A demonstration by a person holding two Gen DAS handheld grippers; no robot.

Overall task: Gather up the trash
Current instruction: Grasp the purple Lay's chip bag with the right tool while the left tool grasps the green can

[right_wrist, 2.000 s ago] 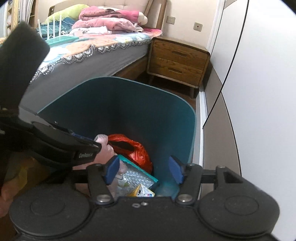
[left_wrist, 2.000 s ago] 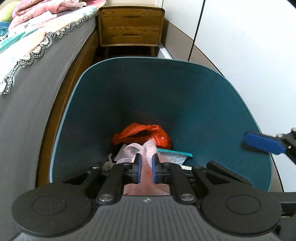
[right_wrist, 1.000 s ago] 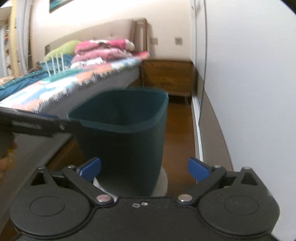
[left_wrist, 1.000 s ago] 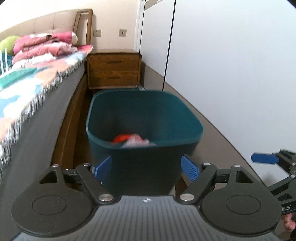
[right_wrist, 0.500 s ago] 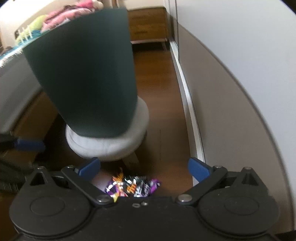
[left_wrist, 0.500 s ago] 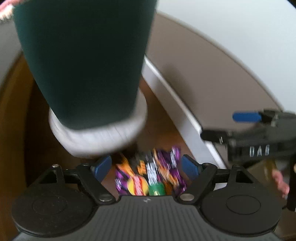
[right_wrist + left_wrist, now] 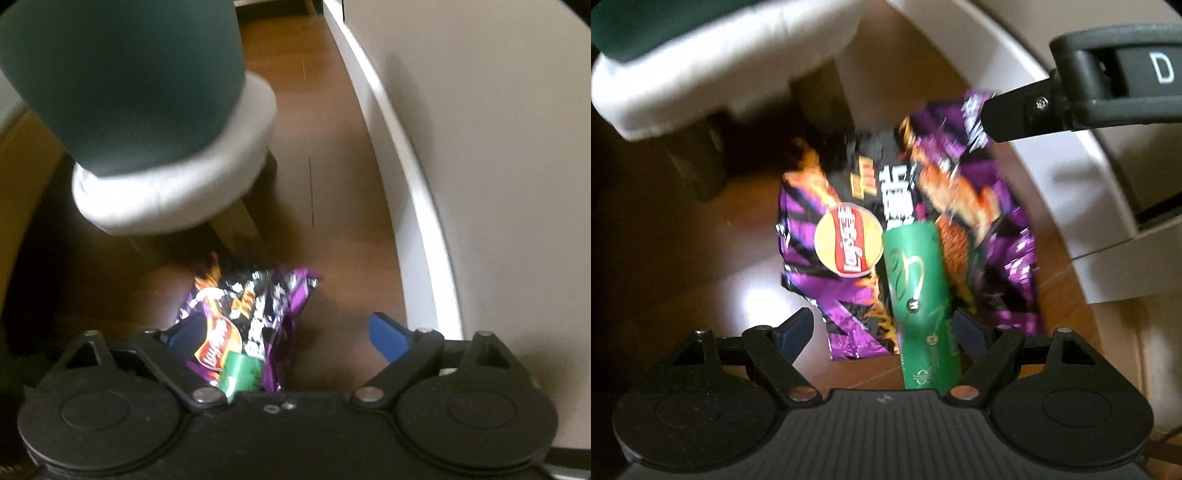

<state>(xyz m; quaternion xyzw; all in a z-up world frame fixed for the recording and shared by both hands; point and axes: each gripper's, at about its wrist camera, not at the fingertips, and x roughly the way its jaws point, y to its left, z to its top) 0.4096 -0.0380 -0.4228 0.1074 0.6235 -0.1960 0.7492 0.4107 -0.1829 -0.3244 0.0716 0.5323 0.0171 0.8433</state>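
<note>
Pads of the left claw (image 7: 884, 326) stand wide apart, gripping nothing; low in the left wrist frame, the green wrapper (image 7: 919, 306) runs up from between them, its long axis nearly in line with the fingers, leaning slightly left. It lies on the purple chip bag (image 7: 908, 236), flat on the floor (image 7: 683, 266) at frame centre. The right claw (image 7: 291, 338) is closing on nothing yet, with the same bag low and left of its gap. The left looks better lined up. Upper left, the teal bin (image 7: 122, 77) sits on a white stool (image 7: 177, 192)
</note>
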